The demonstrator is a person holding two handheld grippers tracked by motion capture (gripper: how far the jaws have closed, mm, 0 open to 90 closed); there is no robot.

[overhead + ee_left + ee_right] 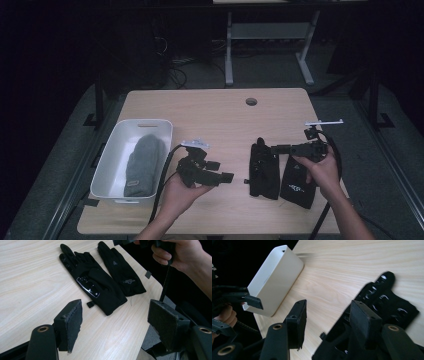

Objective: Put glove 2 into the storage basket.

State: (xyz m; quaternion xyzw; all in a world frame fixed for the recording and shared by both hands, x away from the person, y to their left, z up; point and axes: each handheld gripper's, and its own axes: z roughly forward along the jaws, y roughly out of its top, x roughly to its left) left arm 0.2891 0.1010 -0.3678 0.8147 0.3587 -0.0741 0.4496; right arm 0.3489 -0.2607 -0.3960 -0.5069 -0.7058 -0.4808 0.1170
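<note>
Two black gloves lie side by side on the wooden table. The left glove (263, 170) lies palm up with shiny grip patches (92, 287). The right glove (298, 186) carries small white print (122, 272). My left gripper (222, 170) points right toward them, and its open jaws (115, 315) hold nothing. My right gripper (276, 148) points left over the upper end of the left glove. It is open too (327, 312), with the patched glove (387, 302) below and beside its right jaw.
A white bin (112, 160) at the table's left holds a grey knit hat (144, 165); the bin's wall (274, 277) faces the right gripper. A cable hole (251, 101) sits near the far edge. The right table edge (150, 285) runs close beside the gloves.
</note>
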